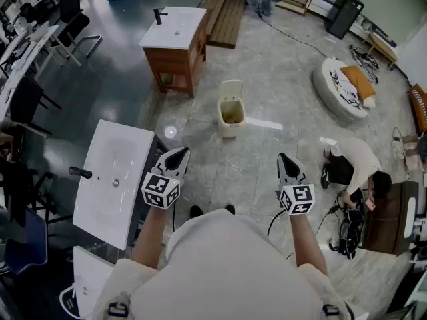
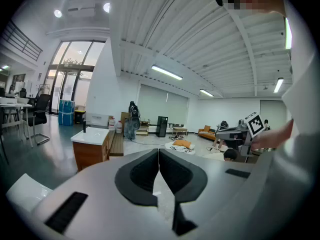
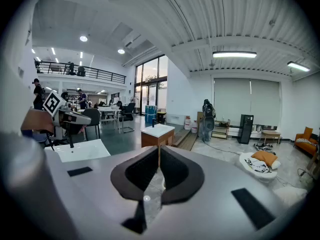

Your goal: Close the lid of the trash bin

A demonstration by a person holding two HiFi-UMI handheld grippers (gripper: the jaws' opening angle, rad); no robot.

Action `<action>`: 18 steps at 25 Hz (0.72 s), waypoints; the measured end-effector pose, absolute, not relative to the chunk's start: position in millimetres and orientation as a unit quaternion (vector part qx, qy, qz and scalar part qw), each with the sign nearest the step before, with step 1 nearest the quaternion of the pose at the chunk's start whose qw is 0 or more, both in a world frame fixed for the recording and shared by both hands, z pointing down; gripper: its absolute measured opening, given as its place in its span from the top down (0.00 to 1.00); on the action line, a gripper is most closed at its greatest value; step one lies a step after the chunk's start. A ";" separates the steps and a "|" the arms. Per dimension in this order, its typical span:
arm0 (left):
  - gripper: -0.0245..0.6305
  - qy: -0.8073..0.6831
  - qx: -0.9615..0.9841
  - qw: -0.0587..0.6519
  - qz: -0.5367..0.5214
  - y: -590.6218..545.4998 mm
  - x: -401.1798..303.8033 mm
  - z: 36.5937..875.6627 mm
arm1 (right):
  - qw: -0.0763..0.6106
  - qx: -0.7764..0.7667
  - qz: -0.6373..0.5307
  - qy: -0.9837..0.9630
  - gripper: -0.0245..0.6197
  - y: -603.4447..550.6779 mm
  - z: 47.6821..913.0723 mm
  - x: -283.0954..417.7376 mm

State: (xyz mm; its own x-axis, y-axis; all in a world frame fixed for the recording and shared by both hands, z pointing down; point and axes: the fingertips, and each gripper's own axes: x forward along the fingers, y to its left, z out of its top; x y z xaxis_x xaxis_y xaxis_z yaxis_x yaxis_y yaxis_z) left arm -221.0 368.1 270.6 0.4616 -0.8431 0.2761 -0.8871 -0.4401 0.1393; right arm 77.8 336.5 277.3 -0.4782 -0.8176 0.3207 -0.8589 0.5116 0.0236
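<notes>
standing open on the grey floor [image 1: 280, 79], the small cream plastic trash bin [image 1: 231, 117] looks light and tippy; push its raised lid [image 1: 231, 89] gently at the top edge. left gripper [image 1: 177, 155] and right gripper [image 1: 286, 159] are both closed, empty.

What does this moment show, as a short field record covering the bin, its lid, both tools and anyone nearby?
trash bin: cream, on the floor ahead of the person
lid: open, standing up at the bin's far side
left tool: shut, empty, well short of the bin
right tool: shut, empty, well short of the bin
wooden sink cabinet: beyond the bin
person: crouched on the floor at right
task: lid not yet closed
</notes>
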 end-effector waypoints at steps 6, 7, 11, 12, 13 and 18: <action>0.93 -0.513 0.844 0.135 0.084 371.9 -218.0 271.6 | 0.148 0.488 0.070 -0.857 0.90 338.7 277.1 80.0; 0.93 -0.513 0.844 0.135 0.083 371.7 -217.2 271.5 | 0.148 0.488 0.069 -0.857 0.90 338.3 276.8 80.8; 0.93 -0.516 0.842 0.136 0.083 371.2 -213.6 271.2 | 0.146 0.488 0.072 -0.858 0.90 336.0 275.6 85.4; 0.93 -0.516 0.841 0.136 0.083 371.8 -212.9 271.4 | 0.144 0.488 0.074 -0.857 0.90 335.8 275.7 86.5; 0.93 -0.517 0.841 0.137 0.084 372.5 -212.1 271.5 | 0.143 0.489 0.076 -0.857 0.90 335.4 275.9 87.8; 0.93 -0.522 0.837 0.137 0.088 375.9 -206.3 273.0 | 0.138 0.488 0.079 -0.858 0.90 333.2 278.9 95.4</action>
State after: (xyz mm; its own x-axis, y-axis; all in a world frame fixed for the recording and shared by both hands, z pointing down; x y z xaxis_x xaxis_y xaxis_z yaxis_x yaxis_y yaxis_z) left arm -206.3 375.9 273.0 0.4392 -0.8505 0.2895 -0.8984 -0.4172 0.1373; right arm 95.4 333.2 278.9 -0.4852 -0.8159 0.3145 -0.8595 0.5111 -0.0004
